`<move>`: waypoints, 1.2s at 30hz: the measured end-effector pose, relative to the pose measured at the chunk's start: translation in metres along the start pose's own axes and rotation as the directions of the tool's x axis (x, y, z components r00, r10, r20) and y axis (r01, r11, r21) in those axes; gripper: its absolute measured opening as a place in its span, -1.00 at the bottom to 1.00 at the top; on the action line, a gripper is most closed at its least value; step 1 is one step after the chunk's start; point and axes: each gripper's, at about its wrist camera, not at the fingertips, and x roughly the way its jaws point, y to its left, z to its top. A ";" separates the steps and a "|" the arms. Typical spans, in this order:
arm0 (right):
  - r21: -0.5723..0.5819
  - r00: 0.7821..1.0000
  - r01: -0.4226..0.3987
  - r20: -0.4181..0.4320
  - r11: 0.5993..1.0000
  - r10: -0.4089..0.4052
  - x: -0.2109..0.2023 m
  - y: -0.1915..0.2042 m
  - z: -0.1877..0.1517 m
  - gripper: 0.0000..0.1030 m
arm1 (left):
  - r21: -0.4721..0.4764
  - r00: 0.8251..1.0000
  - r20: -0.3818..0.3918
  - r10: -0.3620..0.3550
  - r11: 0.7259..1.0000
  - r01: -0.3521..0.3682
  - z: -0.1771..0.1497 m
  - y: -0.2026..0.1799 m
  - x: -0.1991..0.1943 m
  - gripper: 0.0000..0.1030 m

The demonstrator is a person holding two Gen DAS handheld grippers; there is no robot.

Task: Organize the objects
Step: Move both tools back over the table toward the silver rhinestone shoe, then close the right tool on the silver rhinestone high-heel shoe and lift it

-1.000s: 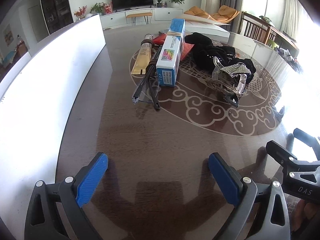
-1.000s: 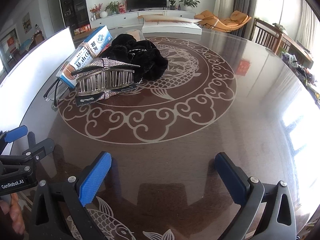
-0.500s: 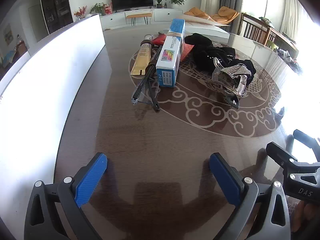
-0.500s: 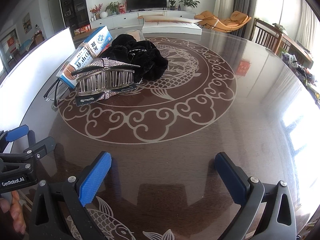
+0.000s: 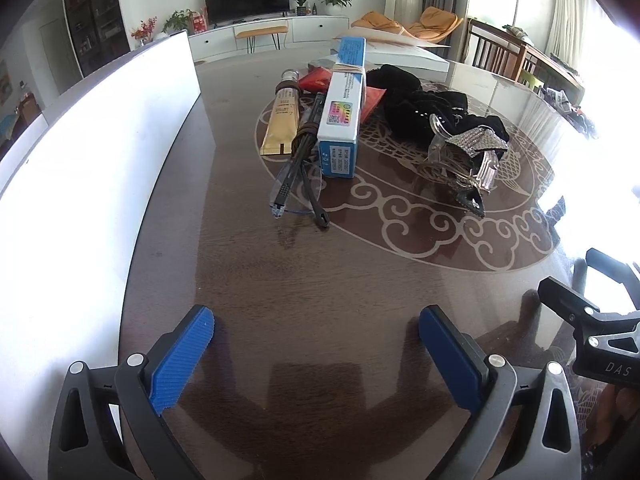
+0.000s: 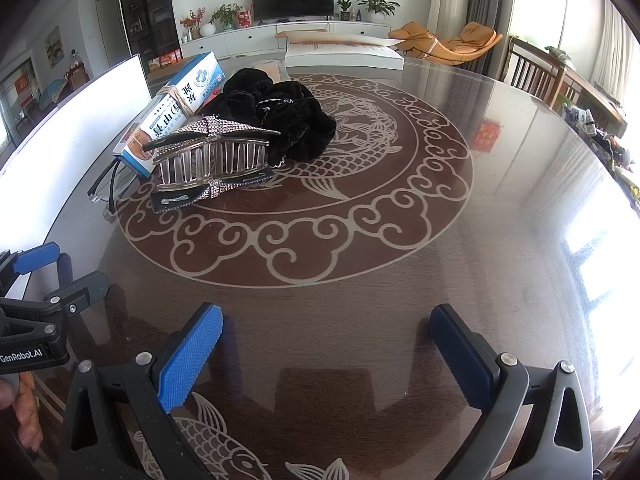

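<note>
The big round dark-wood table [image 6: 500, 240] has a glossy top with a pale inlaid fish-and-cloud pattern, slick enough to let things skid when pushed. A tall white panel [image 5: 100, 152] stands along its left edge, and a flat white box [image 6: 344, 56] lies at the far side.

The things to sort are heaped together left of the table's centre, well ahead of both tools. The long blue-and-white cardboard carton [image 5: 342, 108], banded with elastic, is probably light and stiff; its long flat sides look the easiest place to pinch. Touching it on the right is a soft heap of black velvet fabric [image 6: 280, 120], limp and light, best taken by a raised fold. The gold squeeze tube with a silver cap [image 5: 282, 118] lies along the carton's left side; it will likely dent, so grip mid-body. A flat red packet [image 5: 370, 102] peeks from under the carton. The clear plastic hair claw studded with rhinestones [image 6: 212, 156] sits in front of the fabric; its teeth look brittle, so hold the spine. The thin dark-armed spectacles [image 5: 300, 176], leaning against the carton, seem the most fragile.

The left gripper [image 5: 316, 348] and the right gripper [image 6: 328, 344] both hover low over bare table, blue ribbed pads spread wide, holding nothing.
</note>
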 end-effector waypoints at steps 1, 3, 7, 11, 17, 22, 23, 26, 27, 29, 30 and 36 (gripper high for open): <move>0.000 1.000 0.000 0.000 1.000 0.000 0.000 0.000 0.000 1.00 | 0.000 1.000 0.001 -0.001 1.000 0.001 0.001 0.001 0.000 1.00; 0.001 1.000 0.003 -0.001 1.000 -0.003 0.000 0.000 0.000 1.00 | 0.000 1.000 0.006 -0.002 1.000 0.002 0.000 0.001 0.000 1.00; 0.007 1.000 0.009 -0.009 1.000 -0.009 0.002 0.001 0.007 1.00 | -0.005 1.000 0.010 0.000 1.000 0.000 -0.001 -0.001 0.001 1.00; 0.070 0.991 -0.134 0.014 0.989 0.133 -0.001 0.004 0.020 1.00 | -0.006 1.000 0.012 -0.001 1.000 0.001 -0.001 -0.001 0.003 1.00; 0.060 0.976 -0.216 0.010 0.975 0.215 0.011 0.052 0.080 1.00 | -0.009 1.000 0.014 0.003 1.000 -0.003 -0.001 -0.002 0.004 1.00; 0.078 0.992 -0.123 -0.002 0.989 0.123 0.037 0.065 0.102 0.98 | -0.009 1.000 0.014 0.003 1.000 -0.003 -0.001 -0.002 0.004 1.00; 0.103 0.994 -0.107 -0.002 0.989 0.108 0.038 0.058 0.100 0.92 | -0.010 1.000 0.014 0.003 1.000 -0.003 -0.001 -0.002 0.005 1.00; 0.153 0.996 -0.094 0.011 0.984 0.093 0.032 0.027 0.081 0.90 | -0.010 1.000 0.014 0.003 1.000 -0.003 -0.001 -0.002 0.004 1.00; 0.152 0.997 -0.081 0.023 0.985 0.078 0.026 0.019 0.074 0.90 | -0.010 1.000 0.014 0.003 1.000 -0.003 -0.001 -0.002 0.005 1.00; 0.104 0.996 -0.073 0.054 0.992 0.068 0.012 0.008 0.060 0.90 | -0.010 1.000 0.014 0.003 1.000 -0.003 -0.001 -0.002 0.005 1.00; 0.064 0.996 -0.060 0.063 0.996 0.056 0.006 0.007 0.053 0.90 | -0.009 1.000 0.014 0.004 1.000 -0.003 -0.001 -0.002 0.005 1.00; -0.009 1.000 -0.012 0.013 1.000 0.012 0.007 -0.001 0.023 0.92 | -0.008 1.000 0.013 0.003 1.000 -0.003 -0.001 -0.002 0.005 1.00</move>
